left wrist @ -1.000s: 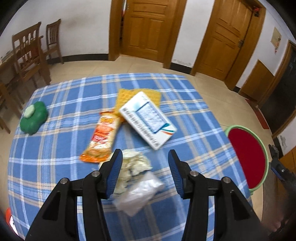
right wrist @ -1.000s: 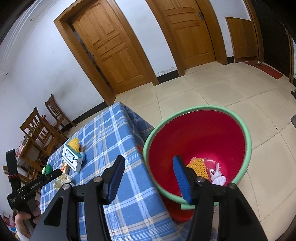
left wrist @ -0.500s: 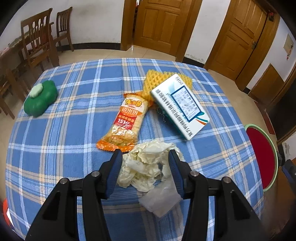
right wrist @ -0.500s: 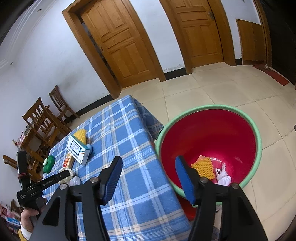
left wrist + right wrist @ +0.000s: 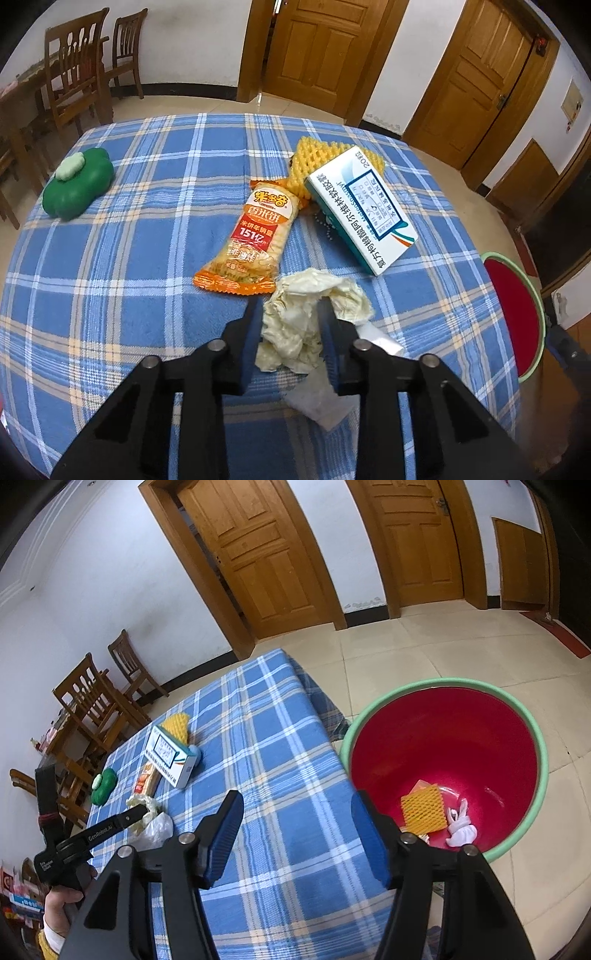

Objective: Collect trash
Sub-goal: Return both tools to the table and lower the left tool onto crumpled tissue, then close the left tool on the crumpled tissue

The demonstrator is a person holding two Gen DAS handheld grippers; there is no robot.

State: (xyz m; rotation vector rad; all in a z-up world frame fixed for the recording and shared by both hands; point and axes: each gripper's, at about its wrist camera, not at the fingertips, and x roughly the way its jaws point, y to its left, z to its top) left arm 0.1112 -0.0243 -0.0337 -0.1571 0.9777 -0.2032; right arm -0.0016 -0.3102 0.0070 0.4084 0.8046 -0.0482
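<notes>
On the blue checked tablecloth [image 5: 110, 295], at 6 o'clock from the orange snack packet [image 5: 255, 236], lies a crumpled cream paper wad [image 5: 295, 317]. The left gripper [image 5: 288, 306] is closing around it, pads touching; it looks light and soft, best pinched at the middle. The right gripper [image 5: 295, 812] stands open and empty.

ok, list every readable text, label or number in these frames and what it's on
"GenRobot.AI": on the side of the left gripper, seen from the right wrist view.
"151亿": on the orange snack packet; the big yellow characters above it are upside down and I can't read them surely.
"20": at the far corner of the white box; its other print is upside down and too small to read.
White label on the gripper handle: too small to read.
</notes>
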